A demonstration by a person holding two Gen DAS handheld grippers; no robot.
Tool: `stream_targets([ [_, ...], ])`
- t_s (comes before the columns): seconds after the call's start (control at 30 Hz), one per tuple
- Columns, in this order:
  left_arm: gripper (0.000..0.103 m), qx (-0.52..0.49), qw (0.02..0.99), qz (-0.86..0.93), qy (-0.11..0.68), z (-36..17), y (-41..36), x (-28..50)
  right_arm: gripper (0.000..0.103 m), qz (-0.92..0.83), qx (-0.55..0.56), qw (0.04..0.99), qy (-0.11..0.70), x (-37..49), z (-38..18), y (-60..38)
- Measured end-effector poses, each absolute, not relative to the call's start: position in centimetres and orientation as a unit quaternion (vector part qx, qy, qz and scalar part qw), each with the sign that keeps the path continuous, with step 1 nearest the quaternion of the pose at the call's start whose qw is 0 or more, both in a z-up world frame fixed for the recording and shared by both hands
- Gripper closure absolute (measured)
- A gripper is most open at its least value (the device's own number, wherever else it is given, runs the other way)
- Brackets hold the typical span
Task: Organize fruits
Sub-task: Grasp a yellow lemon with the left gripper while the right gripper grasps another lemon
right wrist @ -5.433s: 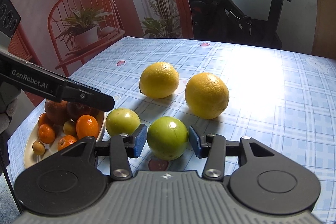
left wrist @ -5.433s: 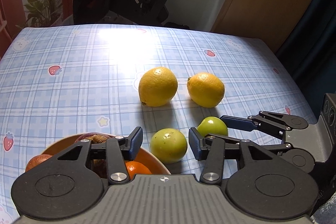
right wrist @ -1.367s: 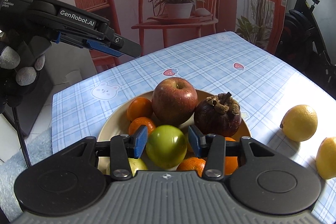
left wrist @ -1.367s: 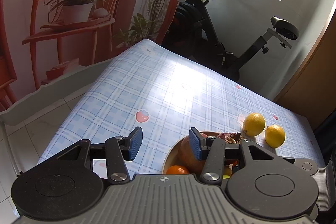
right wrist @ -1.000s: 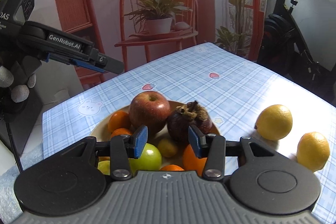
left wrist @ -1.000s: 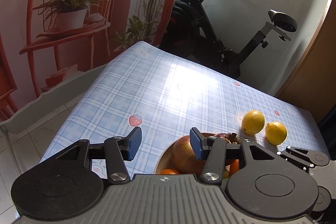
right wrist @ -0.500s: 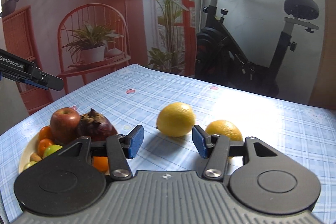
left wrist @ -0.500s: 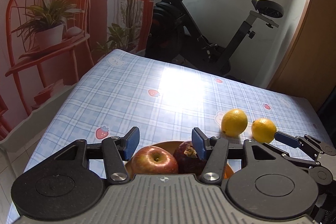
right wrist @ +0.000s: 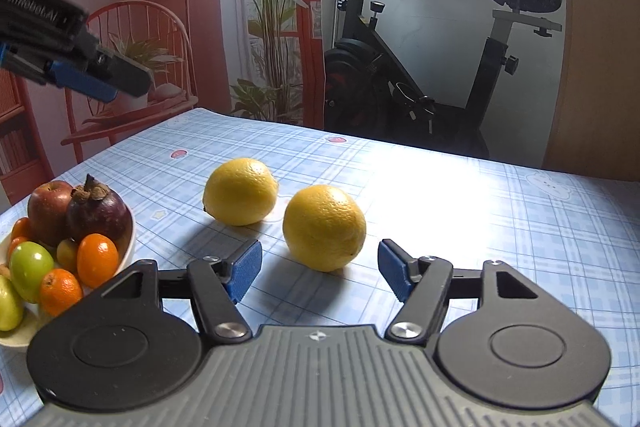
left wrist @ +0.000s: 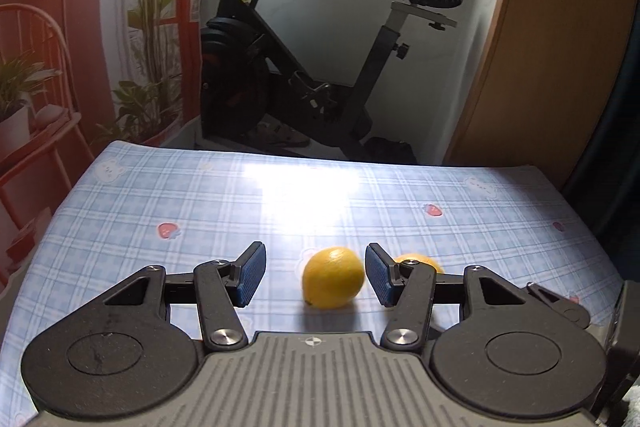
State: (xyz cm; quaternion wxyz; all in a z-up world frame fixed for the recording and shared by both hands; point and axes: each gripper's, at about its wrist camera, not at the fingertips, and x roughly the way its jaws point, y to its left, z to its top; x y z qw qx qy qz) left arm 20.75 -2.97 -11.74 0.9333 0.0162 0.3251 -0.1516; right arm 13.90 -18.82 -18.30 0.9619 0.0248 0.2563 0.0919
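Fruit is in two groups now. Your bowl (right wrist: pixel 127 227), at the lower left of the right wrist view, already carries an apple (right wrist: pixel 48 205), a mangosteen (right wrist: pixel 98 213), small oranges and green fruits, piled close so that they lean on each other and do not roll. Two lemons are not yet in it and lie on the bench (right wrist: pixel 520 227), well apart from the bowl.

Your right hand-held gripper (right wrist: pixel 320 273) is open and holds nothing. The nearer lemon (right wrist: pixel 324 227) sits at the centre of the frame just beyond its blue fingertips, so I judge you are lining up to take it from the side. The farther lemon (right wrist: pixel 240 191) lies just beside it, toward the bowl.

Your left hand-held gripper (left wrist: pixel 312 277) is open and empty too. In its view the farther lemon (left wrist: pixel 333 277) shows between the pads, toward the right one, and the other lemon (left wrist: pixel 420 262) is mostly hidden behind the right finger. Probably each hand aims at one lemon; mind that they do not meet.
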Motion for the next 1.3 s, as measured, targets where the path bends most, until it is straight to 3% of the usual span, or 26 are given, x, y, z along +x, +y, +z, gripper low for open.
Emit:
stream_targets([
  [0.33, 0.051, 0.0, 0.893, -0.213, 0.397, -14.8, -8.0, 26.7, 0.038, 0.117, 0.046, 0.953, 0.277, 15.9, -19.1, -19.6],
  [0.4, 0.051, -0.016, 0.883, -0.218, 0.415, -15.8, -8.4, 28.0, 0.044, 0.116, 0.058, 0.951, 0.28, 16.4, -19.2, -19.9],
  [0.63, 0.053, -0.053, 0.862, -0.219, 0.454, -18.3, -8.9, 30.3, 0.049, 0.125, 0.095, 0.943, 0.293, 16.9, -19.6, -21.1],
  [0.73, 0.059, -0.053, 0.858, -0.221, 0.461, -19.0, -9.1, 30.6, 0.051, 0.128, 0.099, 0.94, 0.299, 17.2, -19.6, -21.2],
  [1.3, 0.063, -0.07, 0.852, -0.235, 0.462, -20.6, -10.1, 30.1, 0.049, 0.131, 0.13, 0.937, 0.295, 17.7, -19.7, -21.9],
])
